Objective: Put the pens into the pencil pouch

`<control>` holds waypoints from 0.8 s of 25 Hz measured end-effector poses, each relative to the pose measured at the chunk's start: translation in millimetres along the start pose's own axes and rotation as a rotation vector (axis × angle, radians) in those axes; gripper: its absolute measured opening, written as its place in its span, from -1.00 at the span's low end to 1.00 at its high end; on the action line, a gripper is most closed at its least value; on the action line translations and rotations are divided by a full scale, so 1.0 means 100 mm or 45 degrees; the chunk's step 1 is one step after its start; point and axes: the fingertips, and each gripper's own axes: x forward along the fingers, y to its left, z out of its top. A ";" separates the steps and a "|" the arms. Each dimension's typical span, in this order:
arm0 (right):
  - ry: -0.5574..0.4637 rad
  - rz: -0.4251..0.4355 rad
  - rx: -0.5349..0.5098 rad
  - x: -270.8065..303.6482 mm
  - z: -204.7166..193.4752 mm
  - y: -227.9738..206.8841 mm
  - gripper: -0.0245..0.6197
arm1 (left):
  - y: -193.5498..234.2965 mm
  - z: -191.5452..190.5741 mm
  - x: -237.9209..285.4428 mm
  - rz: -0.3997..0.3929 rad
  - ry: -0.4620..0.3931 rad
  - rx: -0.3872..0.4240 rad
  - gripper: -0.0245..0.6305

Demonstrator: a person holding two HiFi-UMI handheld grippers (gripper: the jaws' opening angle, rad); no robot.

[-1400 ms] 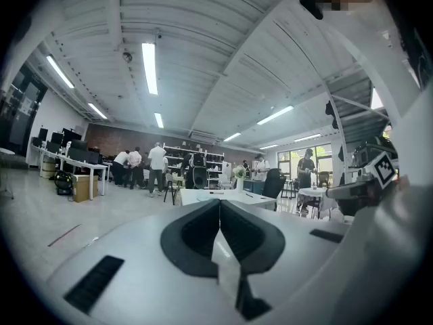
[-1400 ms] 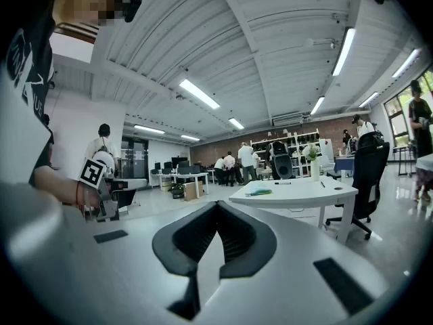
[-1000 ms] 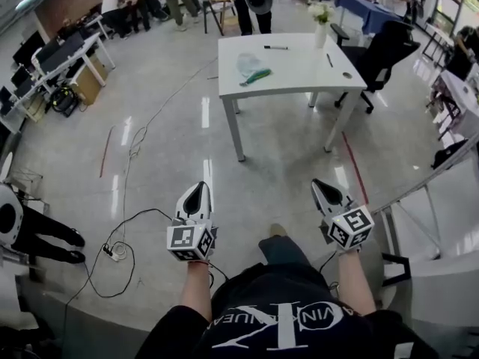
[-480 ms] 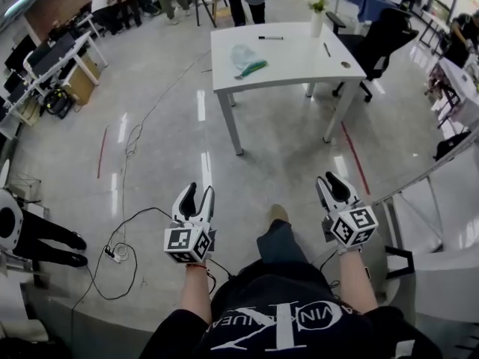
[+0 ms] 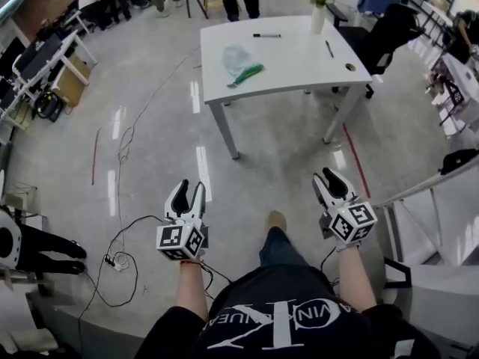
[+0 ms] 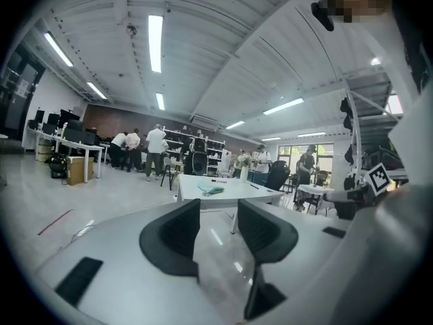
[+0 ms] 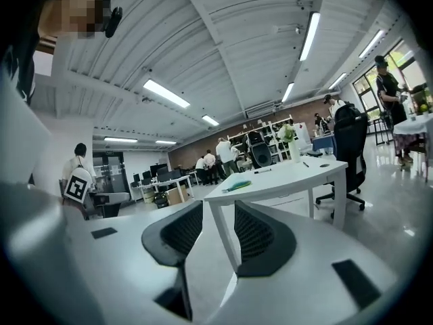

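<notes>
1. Floor (image 5: pixel 284 148): glossy grey, filling most of the head view. Cables (image 5: pixel 120 254) lie at lower left.

2. Table (image 5: pixel 299 69): white, upper centre of the head view, well apart from both grippers. It carries all the task items.

3. Shirt (image 5: pixel 281 324): black, at the bottom edge. It bears a large white "CK" monogram, seen inverted, crossed by smaller letters of which only "VIN" reads clearly.

4. Chair (image 5: pixel 389 32): black, at the table's right end, upper right.

5. Left gripper (image 5: pixel 188 189): lower left of centre, held low over the floor. Its jaws have just been opening and stand apart. The left gripper view shows only floor and the distant table between them. Its marker cube (image 5: pixel 179 239) shows a black-and-white square code and no readable text.

6. Right gripper (image 5: pixel 328 178): lower right of centre. Its jaws have just been opening and stand apart with nothing between them. Its cube bears a similar code.

7. Pouch (image 5: pixel 233 55): clear, on the table's left half, lying flat.

8. Vase (image 5: pixel 317 15): white, with flowers, at the table's far edge.

9. Green item (image 5: pixel 247 73): slim, at the pouch's near edge. Its type cannot be told.

10. Pen (image 5: pixel 266 35): dark, near the far edge. A second one lies (image 5: pixel 328 48) on the right half, apart from the pouch.
</notes>
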 end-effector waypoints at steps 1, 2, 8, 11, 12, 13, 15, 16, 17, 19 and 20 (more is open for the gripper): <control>0.003 -0.010 0.012 0.09 0.03 -0.08 -0.47 | 0.01 0.03 0.13 -0.013 0.010 0.012 -0.40; 0.003 -0.018 0.022 0.19 0.06 -0.16 -0.47 | 0.04 0.07 0.27 -0.022 0.018 0.020 -0.40; 0.026 0.022 0.011 0.84 0.31 -0.52 -0.47 | 0.15 0.28 1.06 -0.036 0.019 0.004 -0.40; 0.026 0.034 0.012 1.12 0.43 -0.73 -0.47 | 0.16 0.35 1.47 -0.051 0.031 0.014 -0.40; 0.024 0.038 0.013 1.21 0.48 -0.80 -0.47 | 0.17 0.38 1.62 -0.055 0.030 0.015 -0.40; 0.023 0.044 0.013 1.29 0.52 -0.86 -0.47 | 0.17 0.42 1.76 -0.059 0.023 0.016 -0.40; 0.027 0.062 0.004 1.43 0.56 -0.96 -0.47 | 0.14 0.50 2.02 -0.070 0.003 0.018 -0.40; 0.031 0.073 -0.001 1.50 0.58 -1.00 -0.47 | 0.12 0.53 2.13 -0.078 -0.005 0.018 -0.40; 0.035 0.082 -0.003 1.56 0.59 -1.03 -0.47 | 0.08 0.56 2.23 -0.087 -0.011 0.017 -0.40; 0.041 0.097 0.002 1.68 0.60 -1.08 -0.47 | 0.02 0.58 2.42 -0.113 -0.007 0.020 -0.40; 0.046 0.102 0.006 1.73 0.60 -1.10 -0.47 | -0.01 0.57 2.50 -0.127 0.004 0.026 -0.40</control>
